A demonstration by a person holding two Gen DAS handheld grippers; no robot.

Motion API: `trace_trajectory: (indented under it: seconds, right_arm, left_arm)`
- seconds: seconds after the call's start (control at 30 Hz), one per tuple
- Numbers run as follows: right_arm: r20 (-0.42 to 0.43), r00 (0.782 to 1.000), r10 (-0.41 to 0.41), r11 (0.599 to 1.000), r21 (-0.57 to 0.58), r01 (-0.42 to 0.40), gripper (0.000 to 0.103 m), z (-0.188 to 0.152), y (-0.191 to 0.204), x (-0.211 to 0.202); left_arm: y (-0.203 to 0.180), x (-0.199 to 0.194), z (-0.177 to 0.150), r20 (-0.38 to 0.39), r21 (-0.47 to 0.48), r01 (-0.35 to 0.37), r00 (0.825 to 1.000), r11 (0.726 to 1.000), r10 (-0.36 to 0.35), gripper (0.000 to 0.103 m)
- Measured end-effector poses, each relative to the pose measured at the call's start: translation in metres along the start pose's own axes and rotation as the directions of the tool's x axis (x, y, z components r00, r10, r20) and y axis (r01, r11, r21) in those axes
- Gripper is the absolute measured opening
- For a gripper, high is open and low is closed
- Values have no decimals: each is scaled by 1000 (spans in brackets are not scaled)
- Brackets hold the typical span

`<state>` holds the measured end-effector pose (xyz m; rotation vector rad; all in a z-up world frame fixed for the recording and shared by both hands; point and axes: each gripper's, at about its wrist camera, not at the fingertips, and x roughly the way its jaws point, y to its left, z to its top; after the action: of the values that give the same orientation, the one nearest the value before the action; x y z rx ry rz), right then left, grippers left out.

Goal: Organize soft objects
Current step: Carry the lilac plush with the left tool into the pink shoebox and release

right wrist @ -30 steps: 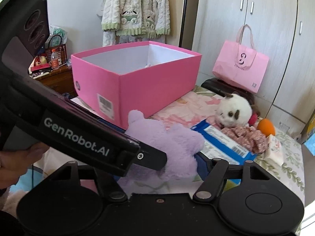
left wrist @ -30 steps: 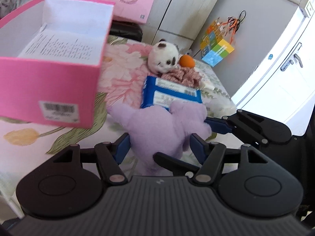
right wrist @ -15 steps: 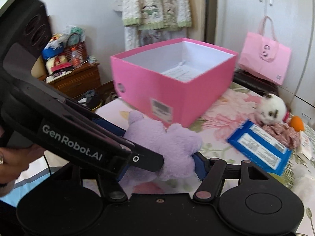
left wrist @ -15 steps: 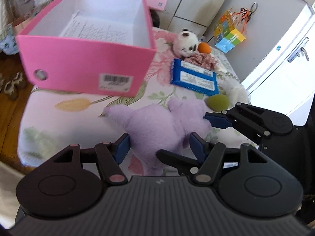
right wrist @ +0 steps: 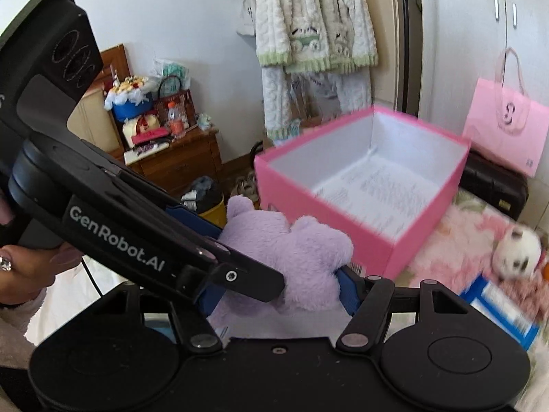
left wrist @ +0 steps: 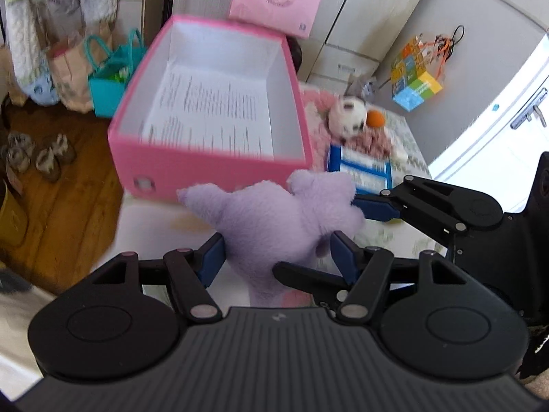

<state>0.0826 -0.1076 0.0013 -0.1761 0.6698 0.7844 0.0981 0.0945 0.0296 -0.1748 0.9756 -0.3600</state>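
Observation:
A purple plush toy (left wrist: 274, 219) is held in the air by both grippers. My left gripper (left wrist: 276, 257) is shut on its lower body. My right gripper (right wrist: 281, 290) is shut on it from the right side; its fingers (left wrist: 377, 207) also show in the left wrist view. The toy (right wrist: 291, 254) hangs just in front of an open pink box (left wrist: 212, 171), which has a printed sheet on its white floor. A panda plush (left wrist: 346, 120), an orange ball (left wrist: 375, 118) and a reddish patterned cloth (left wrist: 374, 139) lie on the bed beyond.
A blue packet (left wrist: 363, 171) lies on the floral bed cover beside the box. A pink paper bag (right wrist: 504, 127) leans on the wardrobe. A wooden cabinet (right wrist: 178, 161) and wooden floor (left wrist: 51, 206) lie to the left. A colourful cube (left wrist: 415, 86) hangs at the right.
Both grippers have lifted the purple plush up off the bed and toward the pink box. The box's open inside now shows from above.

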Motion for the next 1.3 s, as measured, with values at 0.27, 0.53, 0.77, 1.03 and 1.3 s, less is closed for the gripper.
trace_trajectory:
  seconds: [0.27,0.53,0.77,1.03,1.3]
  right_arm:
    - [56,997,-49,997,57,46,71,55,-46,19]
    - [5,997,-74,994,83,73,71,100,-109,74]
    - [-56,997,-55,990,128,62,71,121,-157,123]
    - [-155,986,-56,988,134,77,71,127,-180,167]
    - [-209,971,-118,989,68,135,70,129,-177,184]
  left_arm:
    - [7,19,78,80,37,7,997,999,-10,65]
    - [31,78,145,86,11,18,996,1000,-19,65]
    - [52,128,183,64,-46,16,998,999,-13,65]
    - [70,169,198,20,-90,9,1000,996,-8,65]
    - [77,182,199,6,-115,14,1000,993,-14,68]
